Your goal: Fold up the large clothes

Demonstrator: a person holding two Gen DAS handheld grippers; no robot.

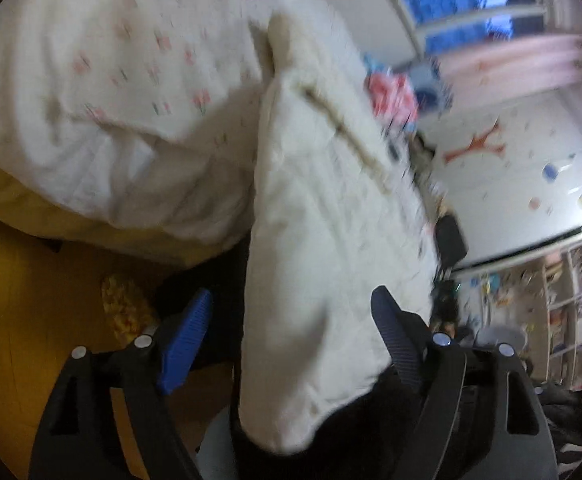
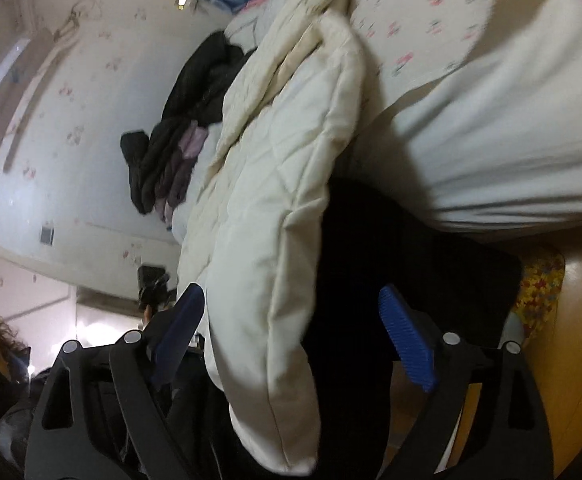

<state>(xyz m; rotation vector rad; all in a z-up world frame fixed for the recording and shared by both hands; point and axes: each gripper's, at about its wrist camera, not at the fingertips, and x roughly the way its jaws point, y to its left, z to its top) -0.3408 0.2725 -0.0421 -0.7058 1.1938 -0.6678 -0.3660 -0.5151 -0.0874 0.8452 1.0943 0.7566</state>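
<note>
While both grippers' ribbed blue jaws gape wide—gripping nothing—the quilted cream coat [image 2: 275, 184] droops off the bed [image 2: 491, 128].

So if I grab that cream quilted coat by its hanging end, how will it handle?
Probably floppy: the cream quilted coat sags over the bed edge. Likely light yet bulky, given its puffy padding. It may slide off: much of it hangs between the open right gripper.

No legible text, labels, brands or numbers in either wrist view; both frames are motion-blurred.
</note>
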